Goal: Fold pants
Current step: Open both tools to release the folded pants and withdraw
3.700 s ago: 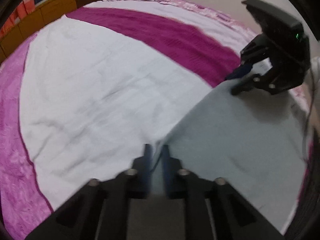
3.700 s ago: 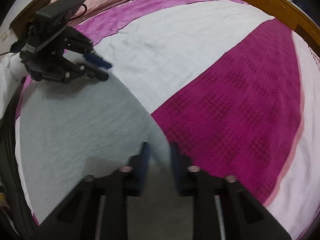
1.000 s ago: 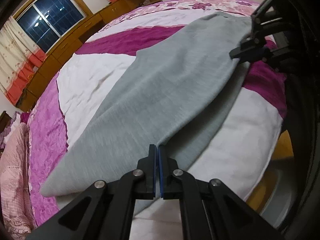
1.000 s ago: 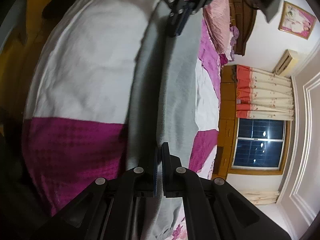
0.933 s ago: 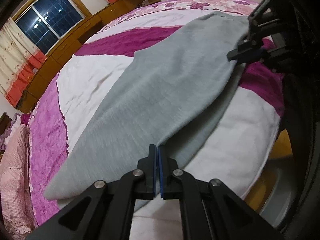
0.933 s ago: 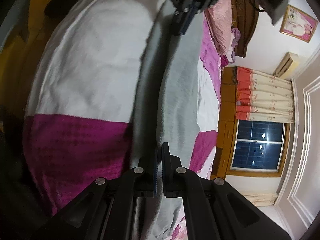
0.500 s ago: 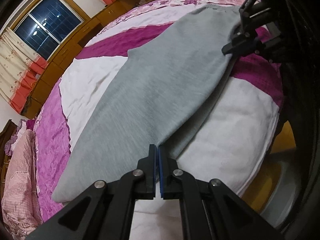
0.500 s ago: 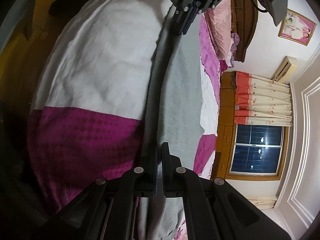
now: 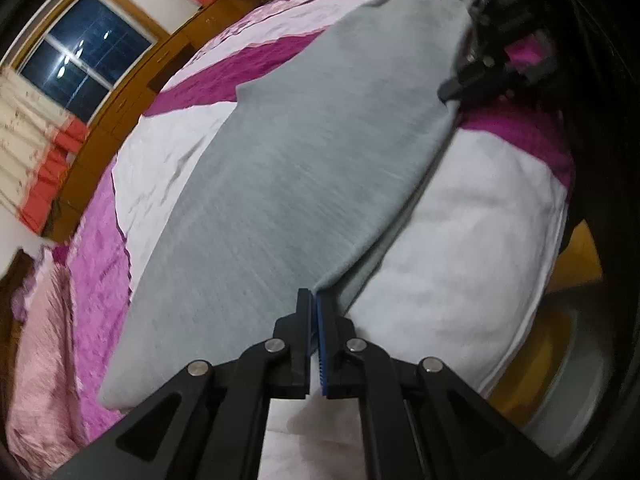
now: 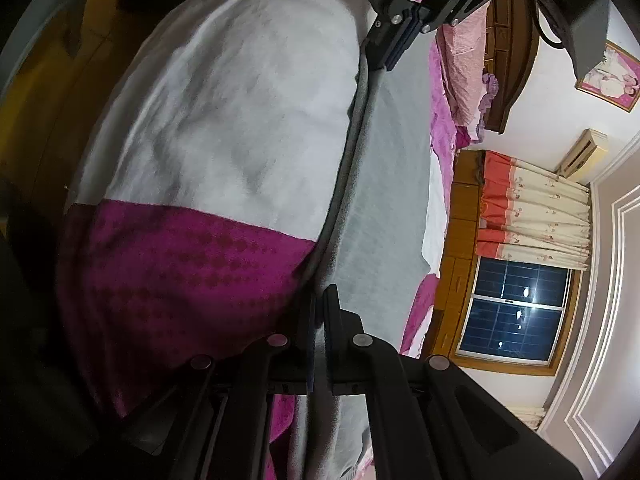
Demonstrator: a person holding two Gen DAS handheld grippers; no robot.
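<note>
The left gripper [image 9: 313, 300] and the right gripper [image 10: 319, 294] were each pinched tight on one near edge of the soft grey knit pants [image 9: 304, 168], which stretched doubled from lower left to upper right of the left view across the white-and-magenta quilted bedspread [image 9: 472, 216]. It looked like the lay-down step of a lengthwise fold. Next came lowering both corners level, edges matched, before letting go.
</note>
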